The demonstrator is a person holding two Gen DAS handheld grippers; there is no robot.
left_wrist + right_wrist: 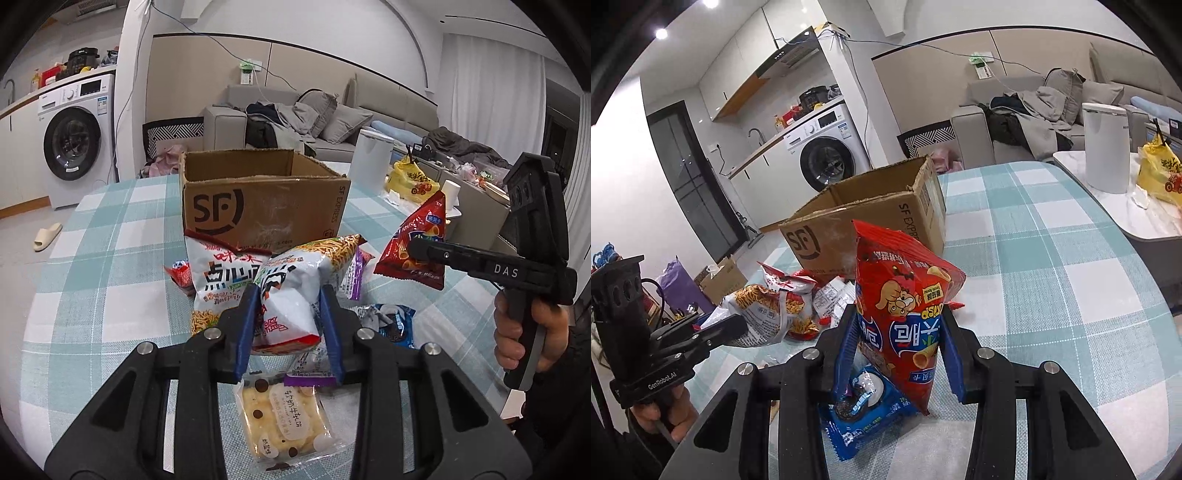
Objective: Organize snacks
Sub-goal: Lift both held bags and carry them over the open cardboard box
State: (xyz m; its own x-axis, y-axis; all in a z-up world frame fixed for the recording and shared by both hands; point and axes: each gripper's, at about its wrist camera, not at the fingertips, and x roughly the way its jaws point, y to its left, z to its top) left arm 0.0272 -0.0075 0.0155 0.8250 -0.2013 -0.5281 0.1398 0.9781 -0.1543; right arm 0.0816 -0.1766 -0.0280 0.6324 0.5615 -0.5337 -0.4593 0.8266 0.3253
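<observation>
Nearest to me on the checked worktop point(110, 236) lies a clear packet of pale nougat biscuits point(284, 417), flat, just below my left fingers point(290, 314). Those left fingers are clamped on a white noodle-snack bag point(291, 291), blue pads pressing its two sides, the bag off the cloth and tilted. Beside it on the left stands a second white noodle-snack bag with red lettering point(218, 280), leaning against the box behind. A purple-edged packet point(352, 275) peeks out to the right of the held bag, and a blue cookie packet point(393, 323) lies on the cloth nearer, right of my left fingers.

Over on the right, my right fingers point(899, 343) are closed on a red cone-snack bag point(905, 306), gripped low on its body, upside down so its print reads inverted, its sealed top edge pointing away from me. The same blue cookie packet point(864, 410) sits directly under it on the worktop. In the left view my right hand point(528, 336) shows wrapped round the black handle, the red bag up in the air at the finger ends.

Farther back sits the open cardboard box point(266, 206), brown, flaps up, just behind the snack pile. Beyond the worktop: a white washing machine point(79, 140) far left, a grey sofa point(332, 118) piled with clothes, a yellow bag point(412, 181) far right.
</observation>
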